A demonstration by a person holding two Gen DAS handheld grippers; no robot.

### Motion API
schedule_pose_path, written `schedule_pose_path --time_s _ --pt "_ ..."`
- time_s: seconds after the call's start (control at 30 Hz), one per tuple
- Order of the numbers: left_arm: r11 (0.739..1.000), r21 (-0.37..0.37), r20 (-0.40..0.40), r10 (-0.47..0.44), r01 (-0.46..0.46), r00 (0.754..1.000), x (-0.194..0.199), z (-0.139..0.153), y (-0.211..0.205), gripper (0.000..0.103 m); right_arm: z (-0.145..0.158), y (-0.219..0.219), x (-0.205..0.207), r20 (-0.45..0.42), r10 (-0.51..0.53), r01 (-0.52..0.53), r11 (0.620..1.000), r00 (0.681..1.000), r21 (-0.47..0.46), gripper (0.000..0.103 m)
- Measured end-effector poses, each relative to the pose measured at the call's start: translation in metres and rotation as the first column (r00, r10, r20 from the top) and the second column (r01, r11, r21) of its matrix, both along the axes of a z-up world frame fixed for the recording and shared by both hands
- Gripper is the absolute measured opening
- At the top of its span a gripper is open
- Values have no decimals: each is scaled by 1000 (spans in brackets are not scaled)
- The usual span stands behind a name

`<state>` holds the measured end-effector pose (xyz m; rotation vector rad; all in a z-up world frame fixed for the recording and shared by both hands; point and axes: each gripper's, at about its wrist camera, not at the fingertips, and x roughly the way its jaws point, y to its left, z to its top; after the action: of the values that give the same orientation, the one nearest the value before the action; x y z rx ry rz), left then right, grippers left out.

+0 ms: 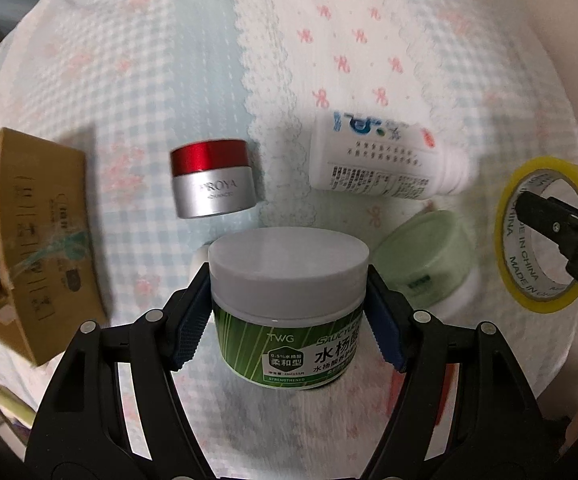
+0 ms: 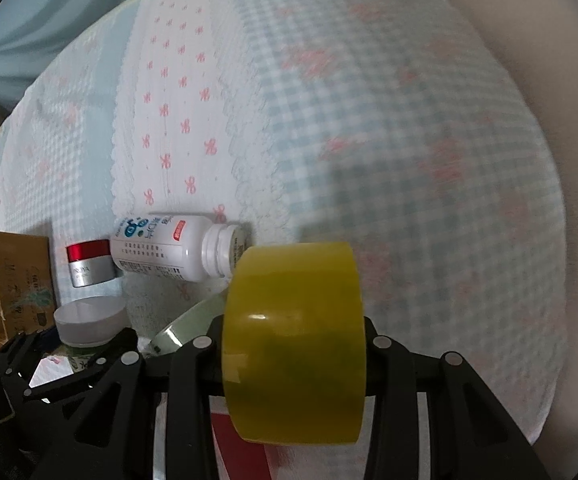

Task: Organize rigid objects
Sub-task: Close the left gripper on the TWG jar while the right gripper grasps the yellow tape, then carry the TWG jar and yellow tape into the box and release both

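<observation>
A quilted bedspread [image 1: 193,80] of pale blue-and-white check with pink bows covers the bed, and a white scallop-edged panel [image 1: 329,40] with pink bows runs toward twelve o'clock. At two o'clock a plain beige wall [image 2: 529,40] borders it.

Green-labelled jar [image 1: 289,300], yellow tape roll [image 2: 295,344]

Both grippers are looking like black plastic linkage rigs, with round silver pivot pins shining at the joints. The left gripper [image 1: 287,312] is wearing ribbed blue pads [image 1: 188,330] on its fingers. The right gripper [image 2: 294,354] is showing the same black arms and silver pins.
</observation>
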<state>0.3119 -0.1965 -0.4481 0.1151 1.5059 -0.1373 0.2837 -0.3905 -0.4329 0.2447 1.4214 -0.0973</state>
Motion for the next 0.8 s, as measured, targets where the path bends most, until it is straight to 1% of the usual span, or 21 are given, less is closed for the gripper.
schedule_pose_path --time_s 0.1,0.17,0.3,0.37,0.43,0.5,0.67,0.8 --pt "1000 -23 28 10 -10 1000 -5 21 5 68 21 -2 -8 28 -10 10 1000 1000 -14 35" --pt "999 -44 52 19 -17 998 -9 41 11 68 40 -5 -14 47 -11 12 1000 999 -23 35" --pt "996 -84 114 32 -23 993 -18 86 14 68 79 -2 -25 89 2 2 999 996 -38 35" --pt "994 -105 150 37 -22 988 -26 114 15 68 100 4 -31 113 20 -14 999 993 -49 35" --pt "990 -139 190 37 -11 981 -32 141 28 68 121 13 -36 139 38 -30 998 990 -60 35" --pt "988 -153 224 34 1 974 -37 159 33 68 144 25 -40 174 48 -37 997 984 -65 35" --pt "981 -194 319 43 21 947 -46 208 81 68 199 65 -50 261 70 -49 995 963 -87 35" --pt "976 -213 372 34 49 928 -51 240 134 68 232 109 -57 308 70 -48 996 949 -79 35"
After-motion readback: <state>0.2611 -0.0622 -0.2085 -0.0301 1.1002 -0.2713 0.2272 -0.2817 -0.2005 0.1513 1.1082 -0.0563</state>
